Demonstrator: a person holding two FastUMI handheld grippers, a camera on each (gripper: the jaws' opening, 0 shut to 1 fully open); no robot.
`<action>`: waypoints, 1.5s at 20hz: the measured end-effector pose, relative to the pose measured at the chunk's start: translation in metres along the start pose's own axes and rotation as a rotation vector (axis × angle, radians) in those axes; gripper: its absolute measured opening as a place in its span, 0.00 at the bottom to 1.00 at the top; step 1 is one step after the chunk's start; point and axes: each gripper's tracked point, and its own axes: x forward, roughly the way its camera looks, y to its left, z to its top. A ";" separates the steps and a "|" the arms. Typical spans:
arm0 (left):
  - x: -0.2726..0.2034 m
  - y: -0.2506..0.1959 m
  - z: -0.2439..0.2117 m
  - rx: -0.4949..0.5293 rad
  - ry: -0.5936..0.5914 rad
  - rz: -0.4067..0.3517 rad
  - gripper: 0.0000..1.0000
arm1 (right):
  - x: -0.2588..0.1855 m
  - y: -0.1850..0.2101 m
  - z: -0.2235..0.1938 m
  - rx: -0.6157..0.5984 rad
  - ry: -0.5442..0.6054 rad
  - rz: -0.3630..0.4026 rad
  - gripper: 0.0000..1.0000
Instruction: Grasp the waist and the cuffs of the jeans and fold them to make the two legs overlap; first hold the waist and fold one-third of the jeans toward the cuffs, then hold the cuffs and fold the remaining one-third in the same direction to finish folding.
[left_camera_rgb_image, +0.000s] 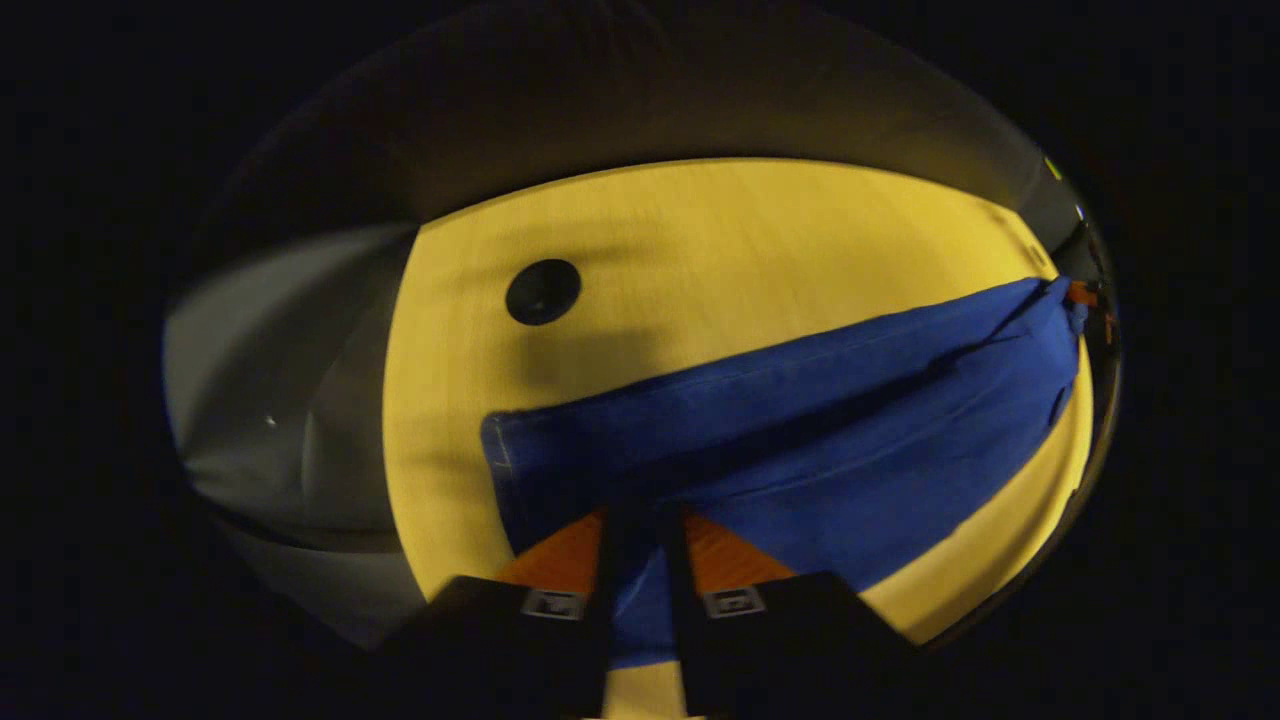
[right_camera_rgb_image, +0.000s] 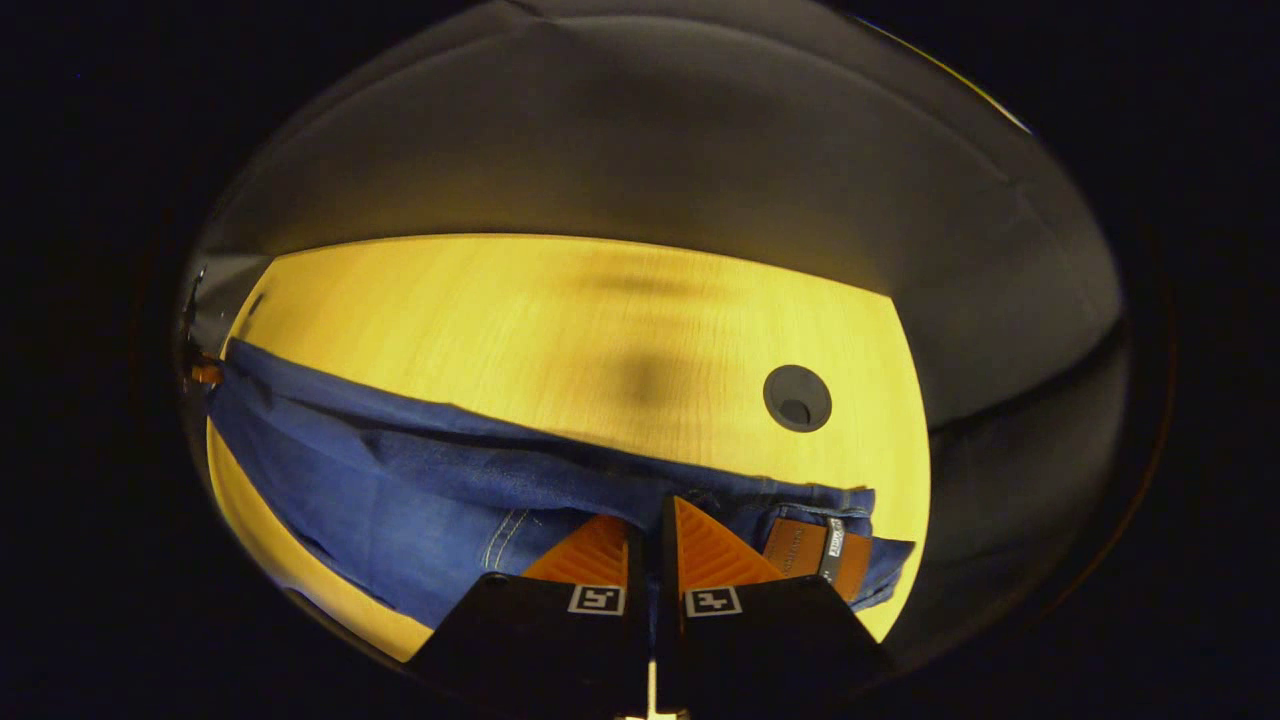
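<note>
At six o'clock in the left gripper view, the left gripper (left_camera_rgb_image: 645, 545) has its jaws closed on the cuff end of the jeans (left_camera_rgb_image: 800, 420), blue denim pinched in the narrow gap between the two fingers. From there the jeans run away toward two o'clock as one long band, the cuff hem (left_camera_rgb_image: 497, 450) lying at about eight o'clock of the gripper, and the cloth lies on the yellow bench (left_camera_rgb_image: 720, 250). At the far end of the band, near three o'clock at the view's edge, the other gripper shows small and blurred. Beyond the denim, at eleven o'clock, a round dark hole (left_camera_rgb_image: 543, 291) sits in the bench top.

At six o'clock in the right gripper view, the right gripper (right_camera_rgb_image: 652, 550) has its jaws nearly together on the waist end, with a thin strip of denim between them. Just beside it at four o'clock is the brown waist patch (right_camera_rgb_image: 815, 550). The jeans stretch off to nine o'clock across the bench. Farther back, at two o'clock, lies the round hole, and behind the bench rises the dark booth wall (right_camera_rgb_image: 640, 130).
</note>
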 end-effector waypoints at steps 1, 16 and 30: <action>0.003 0.003 0.006 -0.007 -0.018 0.018 0.40 | 0.008 0.005 -0.001 0.053 0.009 0.030 0.11; -0.096 0.014 0.068 -0.122 -0.443 0.080 0.98 | -0.093 -0.075 0.038 0.439 -0.097 0.021 0.99; -0.168 -0.171 0.041 0.062 -0.558 -0.186 0.98 | -0.051 -0.093 -0.081 0.967 0.103 -0.113 0.99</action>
